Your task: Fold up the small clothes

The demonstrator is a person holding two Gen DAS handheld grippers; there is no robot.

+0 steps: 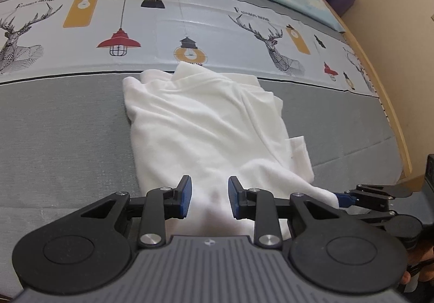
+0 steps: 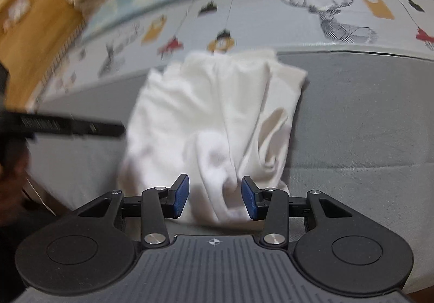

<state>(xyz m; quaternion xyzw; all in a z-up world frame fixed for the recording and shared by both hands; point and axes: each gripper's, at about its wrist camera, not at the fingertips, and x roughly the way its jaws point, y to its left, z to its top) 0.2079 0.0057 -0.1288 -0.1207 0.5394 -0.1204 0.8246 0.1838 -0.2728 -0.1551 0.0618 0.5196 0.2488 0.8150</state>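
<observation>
White garment (image 1: 200, 124) rumpled on the grey bed (image 1: 62, 126), left claw (image 1: 210, 198) open over its near hem, right claw (image 2: 215, 198) open, cloth between its pads untouched

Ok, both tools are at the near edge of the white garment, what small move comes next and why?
Probably close both tools on the near hem. The left tool and right tool both stand open with the garment lying crumpled between their pads, ungripped, so nothing can be lifted or folded yet.
</observation>
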